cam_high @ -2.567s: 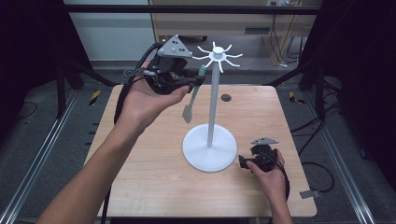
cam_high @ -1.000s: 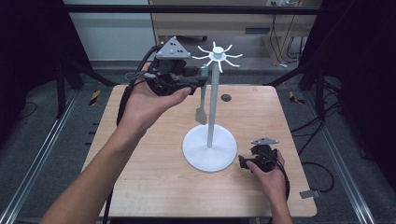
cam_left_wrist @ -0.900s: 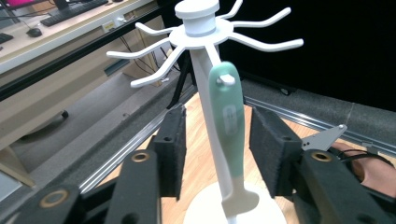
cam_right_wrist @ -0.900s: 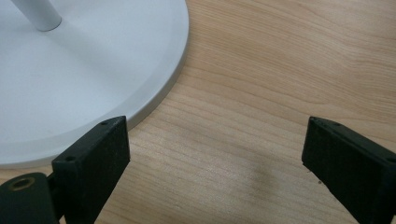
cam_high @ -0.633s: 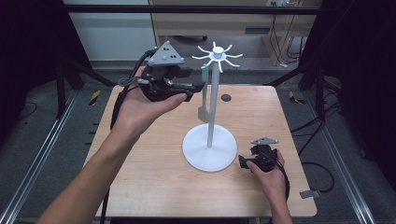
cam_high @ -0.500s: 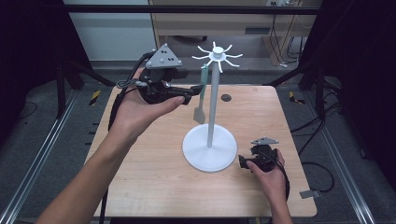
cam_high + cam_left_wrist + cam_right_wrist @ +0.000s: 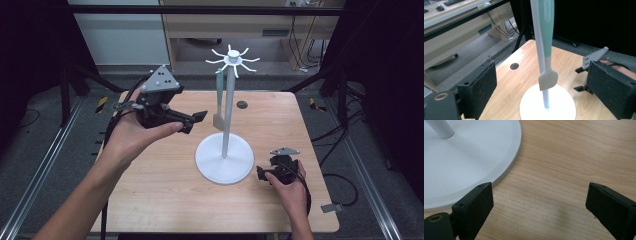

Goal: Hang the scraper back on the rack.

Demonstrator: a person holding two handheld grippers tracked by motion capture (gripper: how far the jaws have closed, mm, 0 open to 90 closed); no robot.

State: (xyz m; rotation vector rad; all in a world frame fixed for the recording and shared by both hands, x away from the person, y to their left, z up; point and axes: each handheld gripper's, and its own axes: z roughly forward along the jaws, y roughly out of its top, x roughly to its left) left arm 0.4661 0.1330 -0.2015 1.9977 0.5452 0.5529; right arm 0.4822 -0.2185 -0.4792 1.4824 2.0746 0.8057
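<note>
**Currently: spatula hung on stand, both grippers empty**

Largest first, I note the wooden desk (image 7: 165, 200), bare apart from a small dark hole (image 7: 242, 105) near its far edge. On it stands the white stand (image 7: 224, 162), a round base with a thin post and a crown of hooks. From one hook hangs the spatula (image 7: 219, 95), green handle up, pale blade down, just beside the post.

I judge the spatula light, stiff in the handle and somewhat flexible at the blade; it will swing if nudged. I would take hold on the green handle, mid-length.

The left gripper (image 7: 195, 120) is raised off the desk, jaws apart, holding nothing. The right gripper (image 7: 267, 172) rests by the base, jaws spread wide, empty.

Against the frame half a second earlier, the left gripper has drawn back from the spatula and dropped lower; the right has not moved.
</note>
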